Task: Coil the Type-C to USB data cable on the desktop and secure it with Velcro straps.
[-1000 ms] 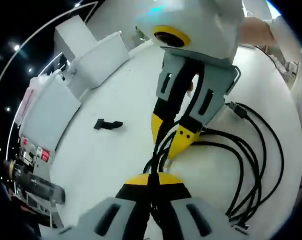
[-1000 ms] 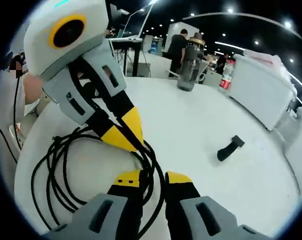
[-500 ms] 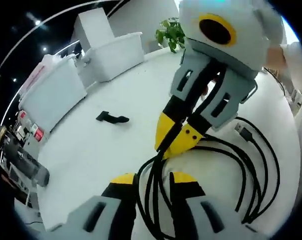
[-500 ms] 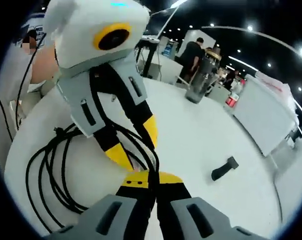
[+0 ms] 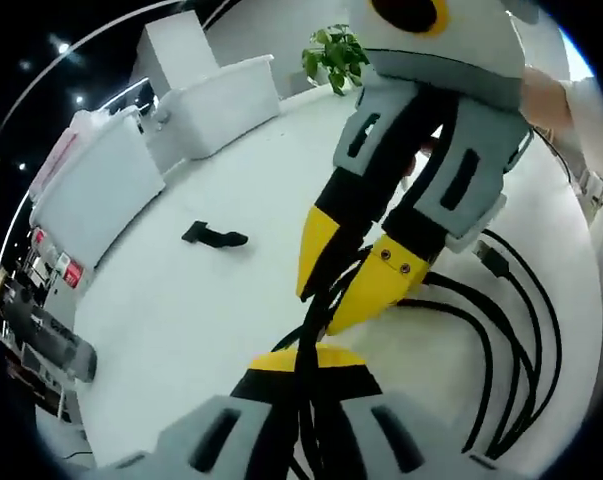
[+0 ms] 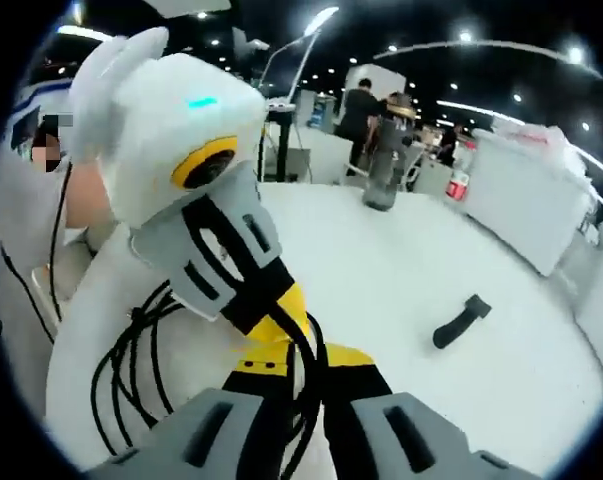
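Observation:
The black cable (image 5: 501,330) lies in several loose loops on the white table (image 5: 181,320), with a plug end (image 5: 489,262) pointing outward. My left gripper (image 5: 306,362) is shut on a bunch of its strands. My right gripper (image 5: 319,310) reaches in from above, jaws slightly apart around the same strands just beyond the left jaws. In the right gripper view my right gripper (image 6: 301,362) stands open with strands running between its fingers. There the left gripper (image 6: 286,325) presses in from the left, and the cable loops (image 6: 121,360) hang behind it. A black Velcro strap (image 5: 213,236) (image 6: 459,322) lies loose, apart from both grippers.
White bins (image 5: 216,110) (image 5: 86,195) stand along the table's far edge, with a green plant (image 5: 331,50) behind. A grey bottle (image 6: 381,165) and a white box (image 6: 526,195) sit at the far side. A person's hand (image 5: 546,95) holds the right gripper. People stand in the background (image 6: 361,100).
The left gripper has shut on the cable strands, while the right gripper, shut half a second ago, has opened. Both views have shifted with the hands.

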